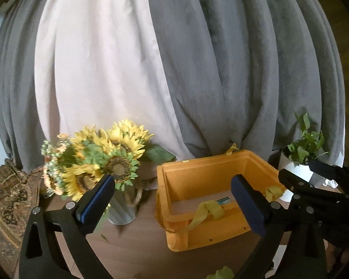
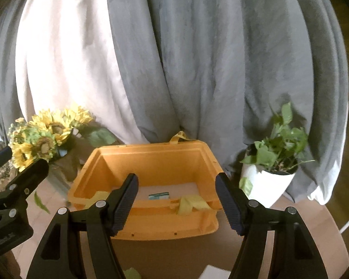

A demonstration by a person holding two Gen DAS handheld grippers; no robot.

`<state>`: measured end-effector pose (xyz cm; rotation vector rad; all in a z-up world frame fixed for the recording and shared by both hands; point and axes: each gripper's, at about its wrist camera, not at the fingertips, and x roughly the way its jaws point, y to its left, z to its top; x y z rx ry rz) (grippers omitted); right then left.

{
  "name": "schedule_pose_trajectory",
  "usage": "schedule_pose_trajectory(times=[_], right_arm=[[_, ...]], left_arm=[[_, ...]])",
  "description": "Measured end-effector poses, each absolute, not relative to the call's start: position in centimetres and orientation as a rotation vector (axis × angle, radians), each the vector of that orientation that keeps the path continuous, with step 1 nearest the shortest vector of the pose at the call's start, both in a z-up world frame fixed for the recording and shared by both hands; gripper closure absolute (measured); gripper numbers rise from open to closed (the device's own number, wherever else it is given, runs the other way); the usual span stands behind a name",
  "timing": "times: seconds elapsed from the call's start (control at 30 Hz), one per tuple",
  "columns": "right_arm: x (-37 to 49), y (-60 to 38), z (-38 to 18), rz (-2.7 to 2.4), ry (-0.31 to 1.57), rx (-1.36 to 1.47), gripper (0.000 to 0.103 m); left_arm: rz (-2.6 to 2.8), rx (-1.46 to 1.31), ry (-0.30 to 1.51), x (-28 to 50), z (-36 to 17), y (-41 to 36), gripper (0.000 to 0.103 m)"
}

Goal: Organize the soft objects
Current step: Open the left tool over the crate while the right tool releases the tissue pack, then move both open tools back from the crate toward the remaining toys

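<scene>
An orange storage box (image 1: 197,234) stands open on the brown table, with yellow fabric straps (image 1: 204,212) draped over its near rim and a small teal item (image 1: 223,200) on its floor. It also shows in the right wrist view (image 2: 156,223), with the straps (image 2: 190,204) and the teal item (image 2: 159,195). My left gripper (image 1: 172,200) is open and empty, held above the table in front of the box's left part. My right gripper (image 2: 176,203) is open and empty, in front of the box's near wall. The right gripper also shows in the left wrist view (image 1: 314,181).
A sunflower bouquet (image 1: 100,158) in a grey vase (image 1: 122,211) stands left of the box. A potted green plant (image 2: 274,158) in a white pot stands to the right. Grey and white curtains (image 2: 174,58) hang behind. A green leaf (image 2: 131,274) lies near the table's front.
</scene>
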<state>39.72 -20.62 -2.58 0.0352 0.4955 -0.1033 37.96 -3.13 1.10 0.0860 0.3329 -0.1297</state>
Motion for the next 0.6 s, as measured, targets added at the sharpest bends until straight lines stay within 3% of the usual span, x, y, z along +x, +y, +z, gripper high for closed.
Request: schedule_pose_trajectory(times=[0.6], right_arm=[[29.9,-22.8,-1.6,-0.167,0.468,0.067,0.034]], left_arm=[[-0.169,0.110,0.323,28.1,0.5,-5.1,0.000]])
